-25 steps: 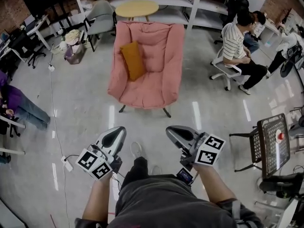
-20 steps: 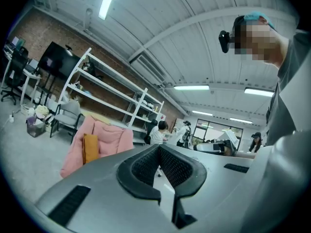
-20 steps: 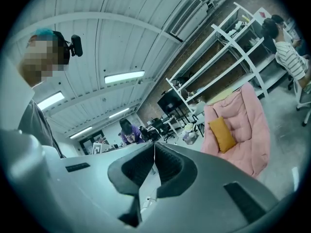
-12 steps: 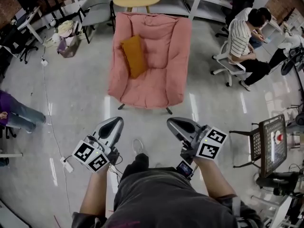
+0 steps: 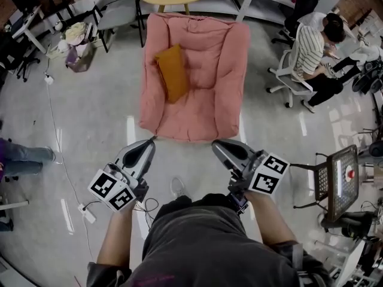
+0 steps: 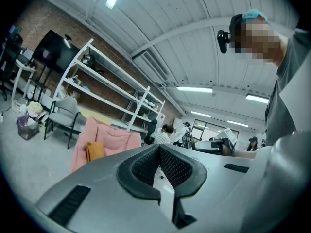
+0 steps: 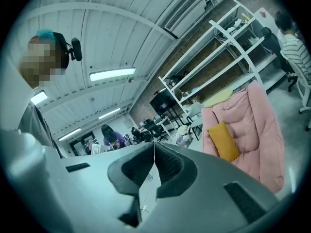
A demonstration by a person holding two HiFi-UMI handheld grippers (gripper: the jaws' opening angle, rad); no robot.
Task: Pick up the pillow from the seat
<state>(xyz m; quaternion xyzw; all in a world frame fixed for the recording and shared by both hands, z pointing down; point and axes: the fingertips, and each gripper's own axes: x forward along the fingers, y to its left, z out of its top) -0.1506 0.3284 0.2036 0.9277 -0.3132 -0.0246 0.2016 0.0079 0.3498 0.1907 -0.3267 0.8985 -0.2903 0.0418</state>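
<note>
We logged the left tool [image 5: 147,142] clenched on nothing, jaws together, pointing at the front edge of the pink armchair [image 5: 215,70]. The orange pillow [image 5: 172,72] lay untouched on the left side of the seat, tilted against the backrest, well apart from both tools. Right of it we noted the right tool [image 5: 216,144] likewise clenched and empty, near the same front edge, and beyond it a seated person [image 5: 311,49] on an office chair [image 5: 281,79].
</note>
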